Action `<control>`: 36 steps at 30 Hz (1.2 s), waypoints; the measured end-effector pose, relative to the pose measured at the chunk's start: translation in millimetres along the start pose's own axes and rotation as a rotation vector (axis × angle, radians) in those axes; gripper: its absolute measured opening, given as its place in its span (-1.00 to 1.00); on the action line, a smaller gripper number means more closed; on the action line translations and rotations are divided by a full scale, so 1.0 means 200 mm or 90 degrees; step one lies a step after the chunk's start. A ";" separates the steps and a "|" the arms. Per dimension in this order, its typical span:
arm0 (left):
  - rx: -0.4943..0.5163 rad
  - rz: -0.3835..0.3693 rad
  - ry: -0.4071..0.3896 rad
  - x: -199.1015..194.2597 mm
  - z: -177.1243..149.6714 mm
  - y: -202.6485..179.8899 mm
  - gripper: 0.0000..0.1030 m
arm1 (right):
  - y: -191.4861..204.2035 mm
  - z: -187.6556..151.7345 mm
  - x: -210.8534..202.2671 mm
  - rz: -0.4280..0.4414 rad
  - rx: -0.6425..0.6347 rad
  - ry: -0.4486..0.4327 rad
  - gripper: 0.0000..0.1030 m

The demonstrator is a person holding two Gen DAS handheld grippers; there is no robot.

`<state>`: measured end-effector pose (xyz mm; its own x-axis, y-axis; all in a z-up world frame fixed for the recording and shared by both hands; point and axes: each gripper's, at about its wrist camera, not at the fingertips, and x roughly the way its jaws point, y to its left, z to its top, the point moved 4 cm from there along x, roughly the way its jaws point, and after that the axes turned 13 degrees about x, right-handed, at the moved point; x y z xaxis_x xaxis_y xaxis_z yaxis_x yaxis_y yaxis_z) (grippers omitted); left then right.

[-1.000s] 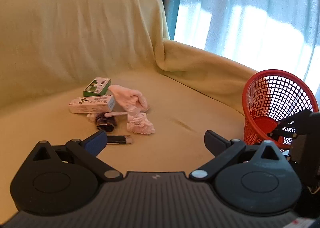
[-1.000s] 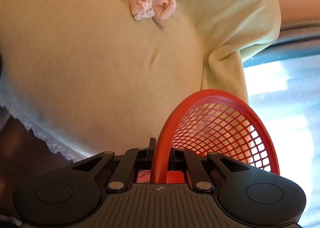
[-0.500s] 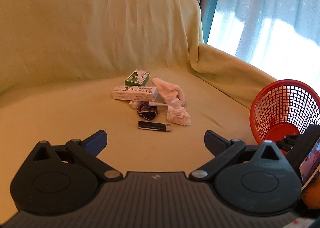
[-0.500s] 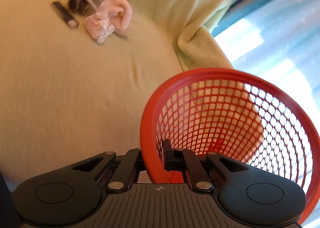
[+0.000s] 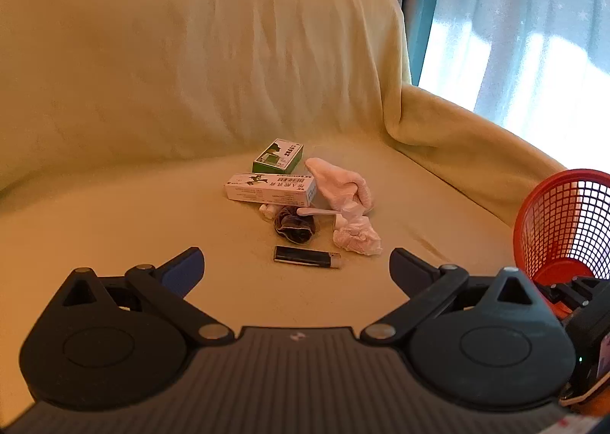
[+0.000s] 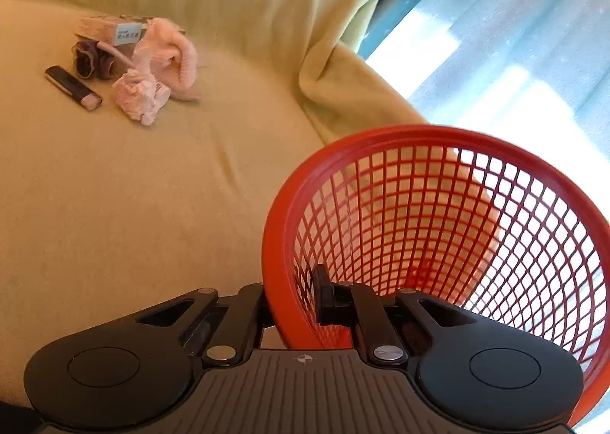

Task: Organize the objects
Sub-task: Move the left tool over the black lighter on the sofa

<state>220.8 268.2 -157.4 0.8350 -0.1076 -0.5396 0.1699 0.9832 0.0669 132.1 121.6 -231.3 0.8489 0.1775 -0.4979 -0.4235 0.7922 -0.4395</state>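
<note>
My right gripper (image 6: 293, 304) is shut on the near wall of a red mesh basket (image 6: 438, 228), which stands upright on the sofa seat at the right; the basket (image 5: 564, 228) also shows at the right edge of the left wrist view. My left gripper (image 5: 297, 266) hangs open and empty above the seat. Ahead of it lies a small heap: a black lighter (image 5: 307, 257), a crumpled tissue (image 5: 356, 236), a dark hair tie (image 5: 295, 226), a pink sock (image 5: 341, 188), a white box (image 5: 270, 188) and a green box (image 5: 278, 161).
A yellow-green cover drapes the sofa (image 5: 152, 91), with its backrest behind the heap and an armrest (image 5: 457, 144) at the right. Curtains and a bright window (image 5: 514, 34) lie beyond the armrest. Bare seat lies between the heap and the basket.
The basket has rolled upright in my right gripper, from lying tilted to mouth up. The left view has swung, bringing the heap toward the middle and pushing the basket to the right edge.
</note>
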 end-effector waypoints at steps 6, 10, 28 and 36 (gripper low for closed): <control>-0.006 -0.021 0.000 0.12 0.03 -0.07 0.97 | -0.05 0.06 0.02 -0.014 0.045 0.004 -0.95; 0.011 -0.040 -0.008 0.15 0.05 -0.09 0.97 | 0.01 0.06 -0.01 -0.017 0.050 0.004 -0.94; 0.036 -0.055 0.034 0.40 -0.06 0.07 0.97 | 0.12 0.15 0.03 -0.067 0.149 0.028 -0.85; 0.076 -0.073 0.045 0.51 -0.07 0.08 0.97 | 0.07 0.24 0.10 -0.102 0.247 0.060 -0.81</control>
<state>301.0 274.5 -223.3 0.7689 -0.2033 -0.6062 0.3261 0.9402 0.0983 158.5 164.1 -211.5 0.8542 -0.0047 -0.5200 -0.1232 0.9696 -0.2112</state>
